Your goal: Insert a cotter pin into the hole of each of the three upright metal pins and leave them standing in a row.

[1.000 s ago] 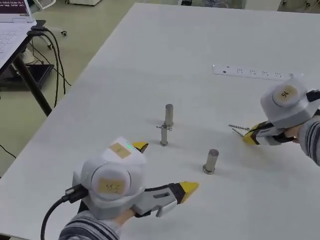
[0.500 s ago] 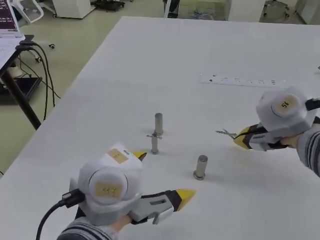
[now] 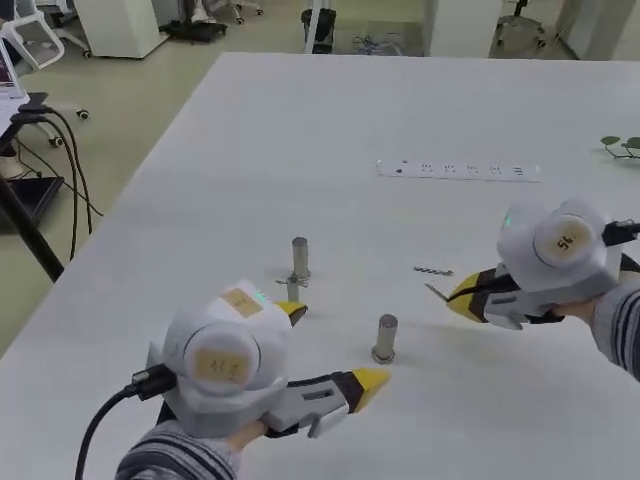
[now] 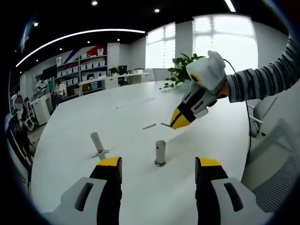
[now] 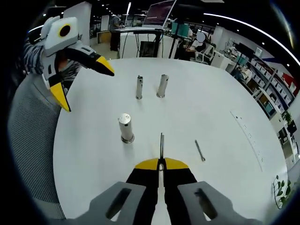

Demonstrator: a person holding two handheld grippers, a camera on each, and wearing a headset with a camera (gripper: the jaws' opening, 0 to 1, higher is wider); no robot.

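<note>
Three upright metal pins stand on the white table: a far one (image 3: 300, 257), one close in front of it (image 3: 292, 289) with a cotter pin through it, and a lone one (image 3: 385, 338) to the right. My right gripper (image 3: 452, 297) is shut on a cotter pin (image 5: 161, 144), hovering just right of the lone pin (image 5: 125, 127). Another cotter pin (image 3: 433, 271) lies loose on the table beyond it. My left gripper (image 3: 335, 345) is open and holds nothing, low near the front, with the lone pin (image 4: 160, 153) ahead between its jaws.
A white power strip (image 3: 460, 169) lies across the back of the table. A small plant (image 3: 620, 145) sits at the far right edge. The table's left edge (image 3: 120, 210) drops to the floor, where cables and a stand are.
The right gripper has lifted off the table with one cotter pin and moved left toward the lone pin; one cotter pin stayed lying there. The left gripper has hardly moved.
</note>
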